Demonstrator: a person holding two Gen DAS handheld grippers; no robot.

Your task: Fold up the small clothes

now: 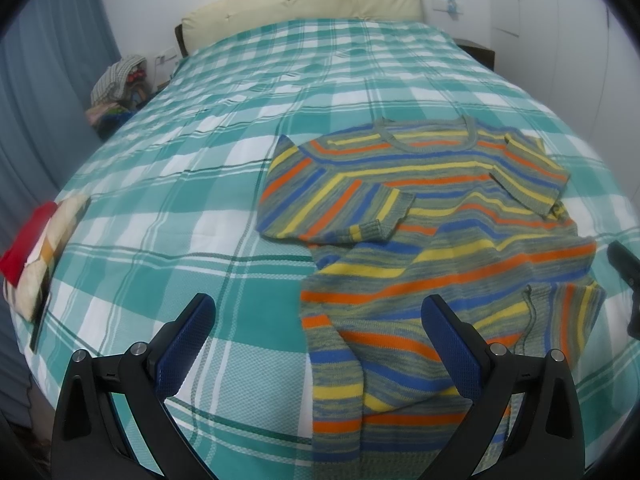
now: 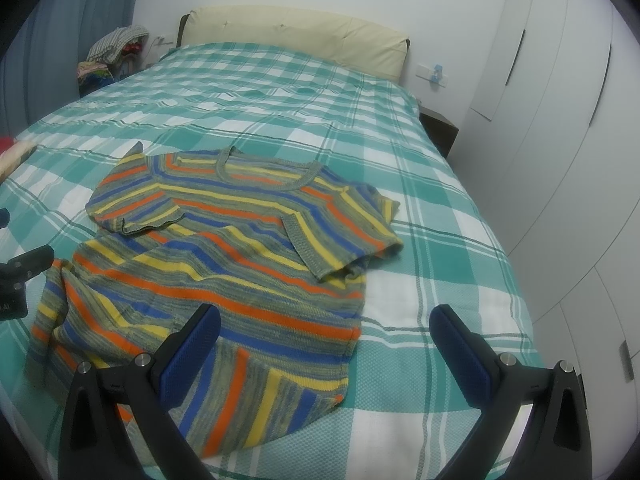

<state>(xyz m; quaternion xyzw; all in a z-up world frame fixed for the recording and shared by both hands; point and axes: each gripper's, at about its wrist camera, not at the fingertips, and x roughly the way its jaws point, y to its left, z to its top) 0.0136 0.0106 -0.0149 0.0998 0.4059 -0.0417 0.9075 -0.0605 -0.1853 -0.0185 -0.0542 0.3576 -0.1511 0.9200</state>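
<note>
While both sleeves are already turned in over the chest, the striped sweater (image 1: 436,240) is only partly folded, so I think the folding is about halfway done. It lies on the bed (image 1: 200,184), on the green and white checked cover, near the foot edge and away from the cream headboard (image 1: 304,8). The left gripper (image 1: 318,334) hangs over the sweater's bottom left part with its jaws wide apart and nothing in them. The right gripper (image 2: 326,340) hangs over the bottom right corner of the sweater, and its jaws are wide apart and empty too. The bottom part looks bunched and twisted, with some stripes running the wrong way. The next move, I think, is to pinch the two bottom corners, pull them flat, and bring the hem up toward the neck. That needs both grippers to close on the knit at the same time, or the fold will go crooked. The very bottom hem is hidden behind the gripper fingers in both views. A pile of cloth (image 1: 36,248) at the left edge of the bed is cut off and blurry, so I cannot tell what it is.
</note>
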